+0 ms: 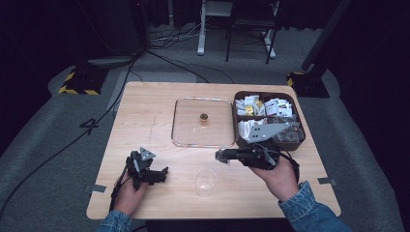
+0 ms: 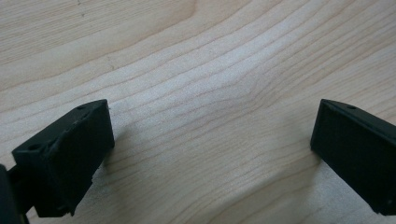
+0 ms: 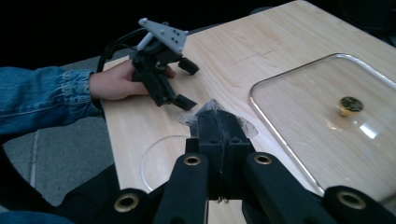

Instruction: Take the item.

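- Right gripper (image 3: 218, 122), fingers pinched on a small clear-wrapped packet (image 3: 247, 127), carries it above the clear plastic cup (image 1: 205, 181).
- Next: release over that cup.
- Left gripper (image 1: 153, 174) rests beside the cup, fingers wide.

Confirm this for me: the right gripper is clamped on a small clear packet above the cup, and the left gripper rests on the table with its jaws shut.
Not quite: the left gripper rests on the table with its jaws wide open, nothing but bare wood between them, as the left gripper view shows. The rest holds: the right gripper is clamped on a small clear packet above the cup.
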